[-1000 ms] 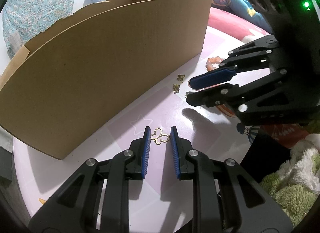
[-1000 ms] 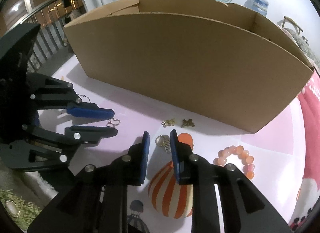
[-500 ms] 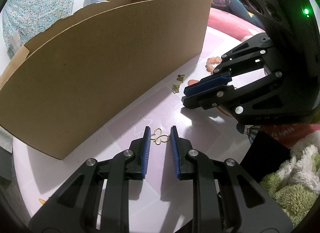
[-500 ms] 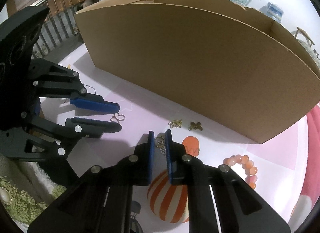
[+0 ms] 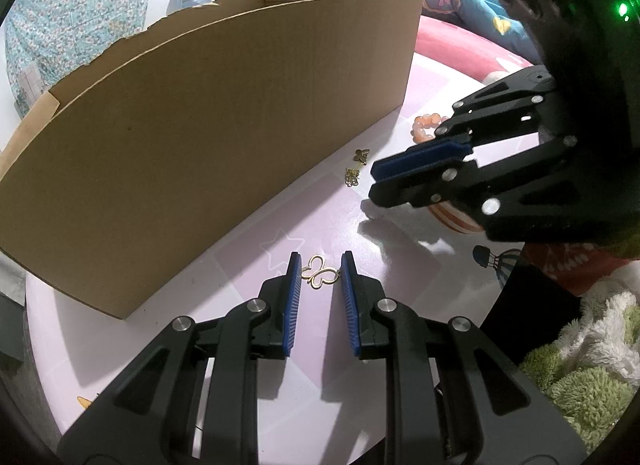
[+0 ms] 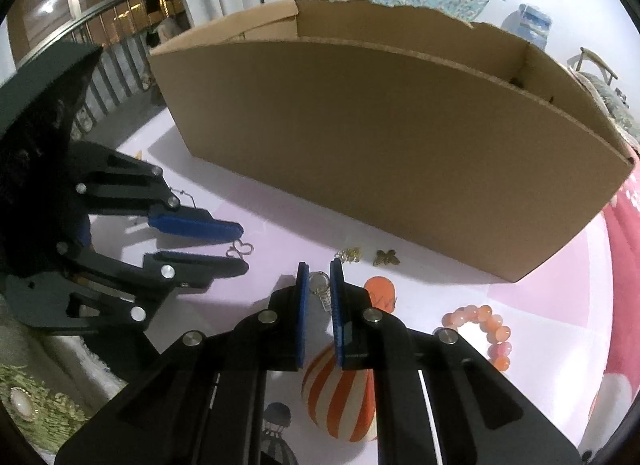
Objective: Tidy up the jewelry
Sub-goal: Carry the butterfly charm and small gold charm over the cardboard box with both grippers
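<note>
Here, no brand or label is readable anywhere; only a faint, illegible scribble is showing on the orange patch of the printed tablecloth [image 6: 460,273].

Your left gripper [image 5: 320,265] is pointing steeply down at the table, its blue pads [image 5: 294,277] standing narrowly apart on either side of a gold butterfly-outline pendant [image 5: 321,275]. The pendant is lying flat between the very tips; it is sitting close to both pads, and whether they are pressing it I cannot tell. In the right wrist view the same pendant [image 6: 240,250] is showing just past the left gripper's fingertips [image 6: 242,249].

Your right gripper [image 6: 319,271] is angling down likewise, and its pads are pinching a small silver ring charm with a tag [image 6: 322,285], which is sitting between the tips with the tag hanging lower in the gap. From the left wrist view that gripper [image 5: 374,185] is looking pressed nearly together.

Two small gold charms [image 6: 349,255] and a bronze butterfly charm [image 6: 386,257] are lying just beyond the right tips, near the foot of the cardboard box [image 6: 380,137]. A peach bead bracelet [image 6: 490,329] is resting to the right, apart from both grippers.
</note>
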Available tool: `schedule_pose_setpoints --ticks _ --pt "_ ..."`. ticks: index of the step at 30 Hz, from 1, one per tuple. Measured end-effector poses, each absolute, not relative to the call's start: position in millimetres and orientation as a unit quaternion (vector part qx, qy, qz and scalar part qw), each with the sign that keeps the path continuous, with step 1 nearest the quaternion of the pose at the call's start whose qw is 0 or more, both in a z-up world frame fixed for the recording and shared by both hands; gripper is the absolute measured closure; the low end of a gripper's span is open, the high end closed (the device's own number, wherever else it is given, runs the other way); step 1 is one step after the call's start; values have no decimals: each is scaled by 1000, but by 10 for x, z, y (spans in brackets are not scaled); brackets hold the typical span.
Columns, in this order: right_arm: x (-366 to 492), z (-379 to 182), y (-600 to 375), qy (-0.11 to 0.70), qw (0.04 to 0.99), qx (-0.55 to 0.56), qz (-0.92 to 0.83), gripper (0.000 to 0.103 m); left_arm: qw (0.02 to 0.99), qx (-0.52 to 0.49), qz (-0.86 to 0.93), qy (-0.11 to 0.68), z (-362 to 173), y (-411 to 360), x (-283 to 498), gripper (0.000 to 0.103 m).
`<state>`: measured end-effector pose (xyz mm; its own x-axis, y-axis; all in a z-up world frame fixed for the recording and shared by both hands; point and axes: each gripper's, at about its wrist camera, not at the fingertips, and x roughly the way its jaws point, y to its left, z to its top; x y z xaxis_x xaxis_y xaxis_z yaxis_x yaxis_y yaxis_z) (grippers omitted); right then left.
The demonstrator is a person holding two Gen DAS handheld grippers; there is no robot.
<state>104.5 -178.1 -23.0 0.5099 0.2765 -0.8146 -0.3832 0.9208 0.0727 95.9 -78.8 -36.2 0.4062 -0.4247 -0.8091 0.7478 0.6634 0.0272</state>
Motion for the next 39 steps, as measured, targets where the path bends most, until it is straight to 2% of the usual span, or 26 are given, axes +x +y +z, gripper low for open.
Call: schedule_pose_setpoints --ticks 16,30,33,39 --pt "789 72 -2045 413 895 -5 168 92 826 195 -356 391 -183 -795 834 84" --pt "1079 993 -2139 304 933 -24 189 92 873 151 -386 257 976 -703 931 84" --pt "1414 935 -2234 331 926 -7 182 92 878 154 -363 271 945 -691 1185 84" --pt "2103 644 -2322 424 886 48 182 92 849 60 -330 408 672 -581 2110 84"
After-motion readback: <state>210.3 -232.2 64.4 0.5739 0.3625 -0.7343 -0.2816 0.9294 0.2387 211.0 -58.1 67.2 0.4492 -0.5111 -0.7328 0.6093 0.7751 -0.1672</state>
